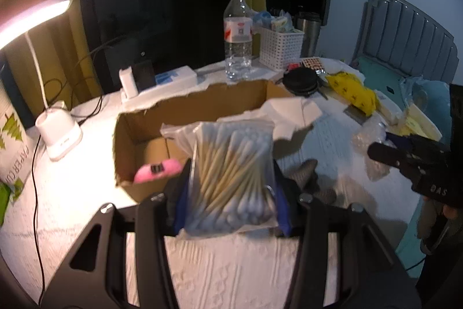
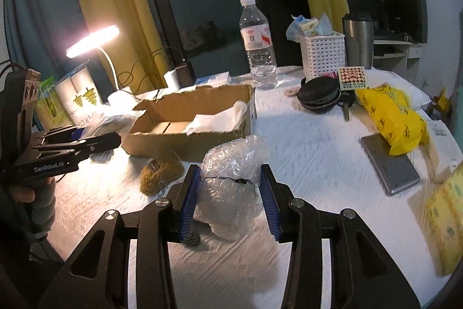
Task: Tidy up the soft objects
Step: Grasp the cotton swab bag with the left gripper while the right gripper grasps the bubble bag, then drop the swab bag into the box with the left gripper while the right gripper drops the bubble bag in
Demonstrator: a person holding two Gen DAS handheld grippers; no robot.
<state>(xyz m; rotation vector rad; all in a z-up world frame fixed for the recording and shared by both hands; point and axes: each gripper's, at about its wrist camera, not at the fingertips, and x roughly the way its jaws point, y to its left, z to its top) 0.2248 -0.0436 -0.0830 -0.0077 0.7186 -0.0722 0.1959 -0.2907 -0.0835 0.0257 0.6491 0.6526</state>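
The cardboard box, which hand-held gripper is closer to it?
Left. The left hand-held gripper holds the bag of cotton swabs right by the cardboard box; the right hand-held gripper, around the bubble wrap, sits farther back.

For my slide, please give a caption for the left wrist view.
Left tongs hold a bag of cotton swabs near the cardboard box.

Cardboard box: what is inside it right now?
Inside the cardboard box: white tissue paper and a pink fuzzy item. The bag of cotton swabs hides part of the floor.
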